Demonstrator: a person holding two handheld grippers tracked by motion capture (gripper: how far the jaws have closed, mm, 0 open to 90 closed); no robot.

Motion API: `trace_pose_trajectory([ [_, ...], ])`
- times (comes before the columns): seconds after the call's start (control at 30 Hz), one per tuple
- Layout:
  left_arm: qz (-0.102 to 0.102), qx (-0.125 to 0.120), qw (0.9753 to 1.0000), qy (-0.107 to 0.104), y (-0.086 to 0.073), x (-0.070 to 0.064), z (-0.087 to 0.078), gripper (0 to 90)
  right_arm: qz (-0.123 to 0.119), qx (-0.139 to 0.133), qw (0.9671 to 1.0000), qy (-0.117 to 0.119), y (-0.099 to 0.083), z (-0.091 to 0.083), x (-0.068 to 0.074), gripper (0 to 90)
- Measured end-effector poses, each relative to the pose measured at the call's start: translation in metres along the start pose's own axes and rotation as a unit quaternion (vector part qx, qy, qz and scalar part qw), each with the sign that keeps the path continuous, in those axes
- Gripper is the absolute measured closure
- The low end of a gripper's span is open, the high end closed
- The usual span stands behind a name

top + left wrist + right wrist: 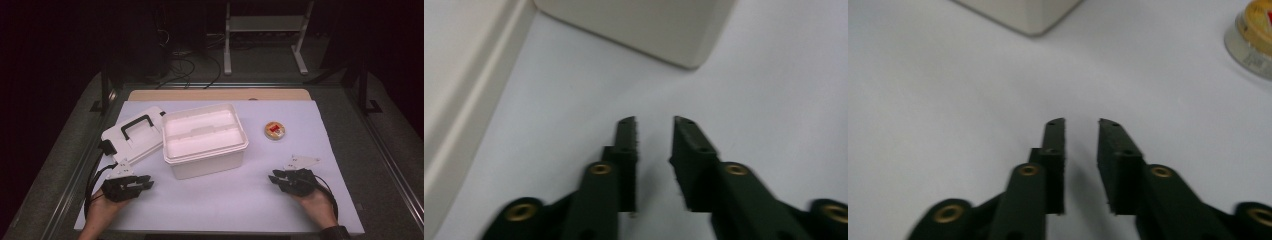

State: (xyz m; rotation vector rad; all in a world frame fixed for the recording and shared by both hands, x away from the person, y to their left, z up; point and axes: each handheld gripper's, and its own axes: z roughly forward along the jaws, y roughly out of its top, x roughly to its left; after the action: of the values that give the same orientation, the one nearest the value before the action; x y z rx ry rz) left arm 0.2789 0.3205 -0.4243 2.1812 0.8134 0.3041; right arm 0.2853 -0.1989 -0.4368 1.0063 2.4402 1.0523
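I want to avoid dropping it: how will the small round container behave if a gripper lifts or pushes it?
The small round container looks low and flat, so it probably slides rather than tips. Its rounded side may slip between the jaws. It seems light for its size.

— What carries it all?
— A table [300, 210] under a pale sheet, its wooden edge bare at the far side.

— And what lies on it?
— An open white storage box [205, 140] at centre; its black-handled lid [132, 136] flat against the box's left; a small round container [274, 130] well apart to the right.
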Motion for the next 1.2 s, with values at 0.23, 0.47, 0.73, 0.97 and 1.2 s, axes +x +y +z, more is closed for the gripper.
trace_pose_trajectory([
  [0.23, -0.013, -0.013, 0.9998, -0.010, 0.017, 0.009, 0.000, 89.9, -0.001, -0.022, 0.9991, 0.035, 0.023, -0.002, -0.008, 89.7],
  [0.47, -0.002, -0.034, 0.9993, -0.016, 0.042, 0.020, 0.003, 89.8, -0.030, -0.042, 0.9969, 0.060, 0.062, 0.005, -0.019, 89.8],
  [0.73, 0.002, -0.040, 0.9990, -0.022, 0.058, 0.025, 0.006, 89.8, -0.039, -0.051, 0.9961, 0.061, 0.086, 0.021, -0.030, 89.8],
  [0.97, 0.004, -0.048, 0.9983, -0.032, 0.069, 0.028, 0.010, 89.8, -0.047, -0.055, 0.9944, 0.077, 0.103, 0.029, -0.035, 89.8],
  [1.2, 0.009, -0.051, 0.9978, -0.042, 0.075, 0.024, 0.014, 89.8, -0.050, -0.059, 0.9924, 0.095, 0.109, 0.037, -0.034, 89.8],
])
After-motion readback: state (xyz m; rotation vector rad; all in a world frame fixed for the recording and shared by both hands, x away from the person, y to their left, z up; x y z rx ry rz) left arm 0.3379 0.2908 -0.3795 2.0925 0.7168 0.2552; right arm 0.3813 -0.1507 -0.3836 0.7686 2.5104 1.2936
